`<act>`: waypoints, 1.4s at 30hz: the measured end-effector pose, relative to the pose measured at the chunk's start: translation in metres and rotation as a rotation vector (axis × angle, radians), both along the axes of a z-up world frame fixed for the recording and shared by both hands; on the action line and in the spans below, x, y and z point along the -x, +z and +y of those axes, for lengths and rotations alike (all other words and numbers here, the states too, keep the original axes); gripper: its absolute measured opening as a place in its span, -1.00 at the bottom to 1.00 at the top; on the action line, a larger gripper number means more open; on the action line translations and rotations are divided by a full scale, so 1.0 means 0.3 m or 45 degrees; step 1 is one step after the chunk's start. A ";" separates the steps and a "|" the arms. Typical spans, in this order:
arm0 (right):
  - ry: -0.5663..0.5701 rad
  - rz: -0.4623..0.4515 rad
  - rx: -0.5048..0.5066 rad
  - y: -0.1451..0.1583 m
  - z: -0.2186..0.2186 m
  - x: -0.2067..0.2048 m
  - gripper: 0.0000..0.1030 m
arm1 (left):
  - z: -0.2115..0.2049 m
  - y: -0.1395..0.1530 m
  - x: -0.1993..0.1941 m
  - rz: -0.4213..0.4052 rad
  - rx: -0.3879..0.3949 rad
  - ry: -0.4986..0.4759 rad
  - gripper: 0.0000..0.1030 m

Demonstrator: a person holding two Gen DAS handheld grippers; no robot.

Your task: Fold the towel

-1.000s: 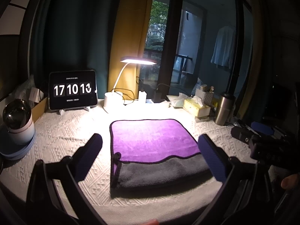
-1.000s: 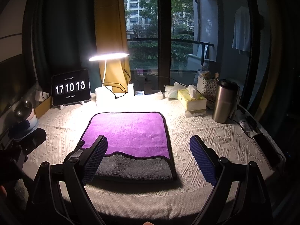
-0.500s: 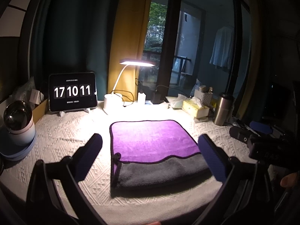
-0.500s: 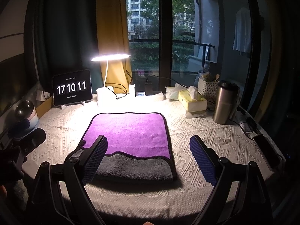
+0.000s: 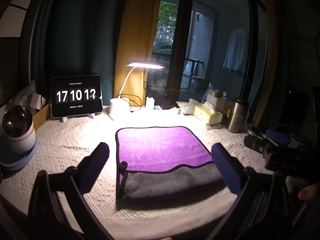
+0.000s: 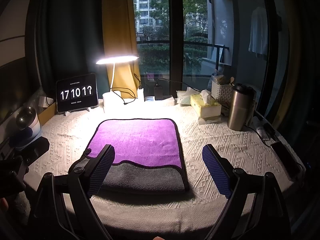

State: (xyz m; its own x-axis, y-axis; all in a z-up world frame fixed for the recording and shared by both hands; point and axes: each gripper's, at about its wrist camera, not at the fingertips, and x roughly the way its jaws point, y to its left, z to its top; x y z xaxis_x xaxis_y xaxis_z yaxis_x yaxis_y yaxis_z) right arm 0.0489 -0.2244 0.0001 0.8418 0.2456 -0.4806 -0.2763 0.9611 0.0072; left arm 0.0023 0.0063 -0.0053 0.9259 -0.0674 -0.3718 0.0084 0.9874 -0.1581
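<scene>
A folded towel [image 5: 160, 150] lies flat on the white textured tablecloth [image 5: 66, 144], purple side on top with a grey layer showing along its near edge; it also shows in the right wrist view [image 6: 140, 140]. My left gripper [image 5: 160, 158] is open and empty, held above the table's near edge with the towel between its fingers in view. My right gripper [image 6: 159, 160] is open and empty, held above the towel's near right part. The right gripper's body [image 5: 280, 154] shows at the right of the left wrist view.
A lit desk lamp [image 6: 117, 60], a tablet clock [image 6: 77, 93], a tissue box [image 6: 206, 106], a white basket [image 6: 222, 92] and a steel tumbler [image 6: 240, 110] stand along the back. A phone [image 6: 286, 160] lies at the right edge. A round device [image 5: 18, 132] stands at the left.
Both grippers stay open and almost still. The towel has not moved. The clock's seconds advance.
</scene>
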 end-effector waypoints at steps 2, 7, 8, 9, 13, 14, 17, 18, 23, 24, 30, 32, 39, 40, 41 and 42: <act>0.001 0.003 0.001 -0.003 0.000 -0.001 0.78 | 0.000 -0.001 0.001 -0.001 0.001 0.000 0.99; 0.001 0.002 0.002 -0.004 0.001 -0.001 0.78 | -0.003 -0.001 -0.001 -0.003 -0.001 0.000 0.99; 0.001 0.002 0.001 -0.003 0.001 -0.001 0.78 | -0.003 -0.001 -0.001 -0.002 0.000 0.001 0.99; 0.000 0.002 0.001 -0.003 0.002 -0.002 0.78 | -0.003 -0.001 -0.001 -0.002 0.000 0.001 0.99; 0.000 0.003 0.002 -0.003 0.002 -0.001 0.78 | -0.003 -0.002 0.000 -0.003 0.001 0.001 0.99; 0.000 0.003 0.001 -0.003 0.001 -0.001 0.78 | -0.003 -0.001 -0.001 -0.003 0.001 0.001 0.99; 0.000 0.003 0.002 -0.003 0.002 -0.002 0.78 | -0.003 -0.002 -0.001 -0.002 0.002 0.000 0.99; 0.001 0.004 0.002 -0.003 0.002 -0.002 0.78 | -0.002 -0.003 0.000 -0.002 0.004 0.000 0.99; -0.003 0.013 0.003 -0.014 -0.001 -0.011 0.78 | -0.007 -0.013 -0.010 0.002 0.006 -0.012 0.99; -0.004 0.015 0.003 -0.016 -0.002 -0.014 0.78 | -0.008 -0.015 -0.013 0.006 0.005 -0.011 0.99; 0.002 0.034 0.002 -0.031 -0.007 -0.038 0.78 | -0.006 -0.033 -0.039 0.031 0.010 -0.006 0.98; 0.005 0.043 0.002 -0.037 -0.010 -0.049 0.78 | -0.004 -0.043 -0.055 0.051 0.011 -0.003 0.98; 0.026 0.089 0.018 -0.072 -0.026 -0.108 0.77 | 0.020 -0.090 -0.125 0.139 0.018 0.019 0.97; 0.031 0.101 0.013 -0.080 -0.031 -0.120 0.74 | 0.023 -0.101 -0.135 0.156 0.021 0.021 0.97; 0.033 0.122 0.010 -0.091 -0.036 -0.135 0.67 | 0.026 -0.111 -0.147 0.173 0.022 0.023 0.97; 0.034 0.139 0.011 -0.101 -0.040 -0.148 0.63 | 0.030 -0.122 -0.158 0.189 0.023 0.024 0.97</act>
